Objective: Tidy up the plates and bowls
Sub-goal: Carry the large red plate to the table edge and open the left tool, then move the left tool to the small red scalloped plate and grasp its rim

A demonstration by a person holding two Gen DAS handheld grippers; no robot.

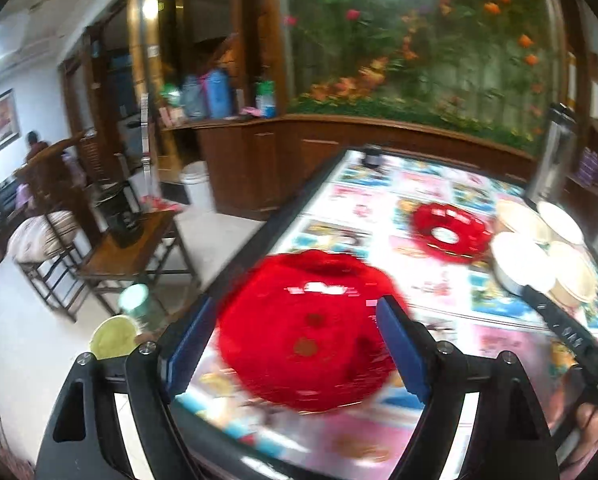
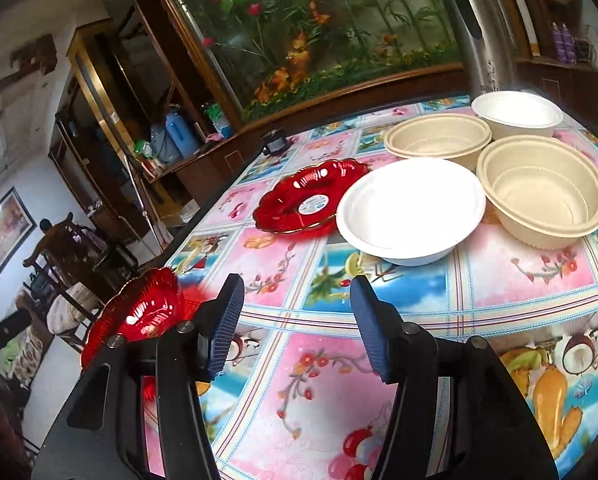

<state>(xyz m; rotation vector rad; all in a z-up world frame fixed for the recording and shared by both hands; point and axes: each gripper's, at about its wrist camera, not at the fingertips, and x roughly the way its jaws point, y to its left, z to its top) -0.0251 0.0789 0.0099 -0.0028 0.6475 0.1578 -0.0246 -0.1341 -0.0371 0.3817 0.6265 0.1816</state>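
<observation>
A red scalloped plate [image 1: 303,332], blurred, lies on the patterned tablecloth [image 1: 439,292] near the table's left edge, between the fingers of my left gripper [image 1: 295,306], which stands open. The right wrist view shows the same plate [image 2: 139,316] left of my right gripper [image 2: 297,282], which is open with only cloth between its fingers. A second red plate [image 2: 311,200] with a round label sits farther back. Touching its right rim is a white bowl [image 2: 411,208]. Behind that stand two beige bowls [image 2: 543,196] [image 2: 439,140] and another white bowl [image 2: 517,114].
A steel flask [image 2: 475,28] stands at the table's far right and a small dark jar [image 2: 275,144] at its far edge. Left of the table are a wooden chair [image 1: 139,248] and floor. A wooden cabinet [image 1: 299,160] with a flower display runs behind.
</observation>
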